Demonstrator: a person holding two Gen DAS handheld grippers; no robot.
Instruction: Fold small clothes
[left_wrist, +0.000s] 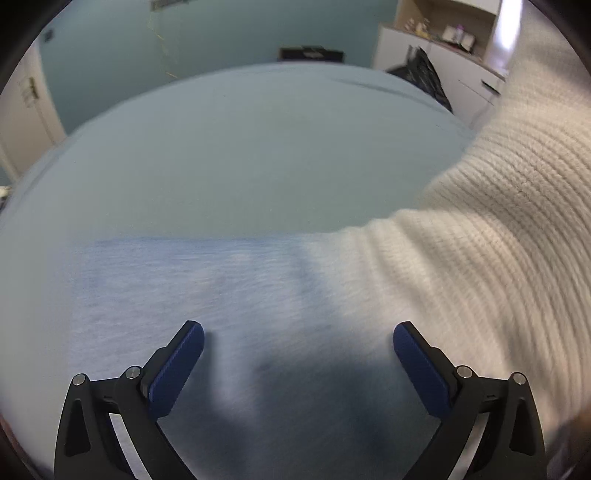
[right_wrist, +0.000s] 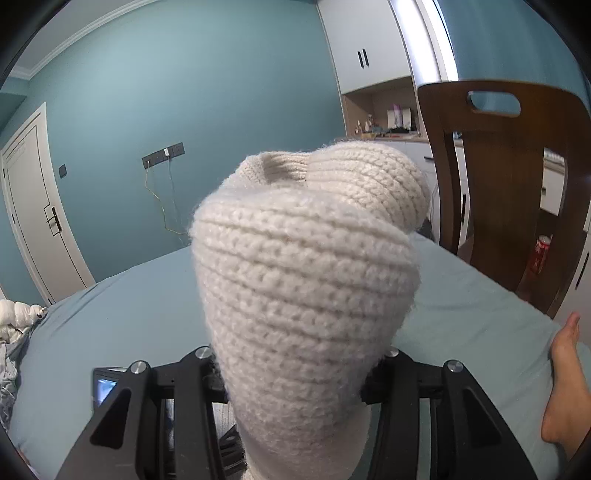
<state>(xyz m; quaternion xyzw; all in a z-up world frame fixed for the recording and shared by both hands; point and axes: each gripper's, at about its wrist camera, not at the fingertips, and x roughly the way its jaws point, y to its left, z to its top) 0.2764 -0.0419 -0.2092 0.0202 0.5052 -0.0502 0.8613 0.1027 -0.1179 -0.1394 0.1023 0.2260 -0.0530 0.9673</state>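
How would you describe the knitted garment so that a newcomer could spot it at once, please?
Start at the pale blue bed filling the room. Just above it, the right gripper is clamped on a cream knitted garment that bulges up before the camera. Its chunky ribbed yarn sets it apart from the smooth sheet and the dark wooden chair behind.

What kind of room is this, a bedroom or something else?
Most likely a bedroom in a home. The work surface is a bed under a pale blue sheet, a white door stands in the teal wall, and built-in white cabinets with a cluttered shelf fill the corner beside a wooden chair.
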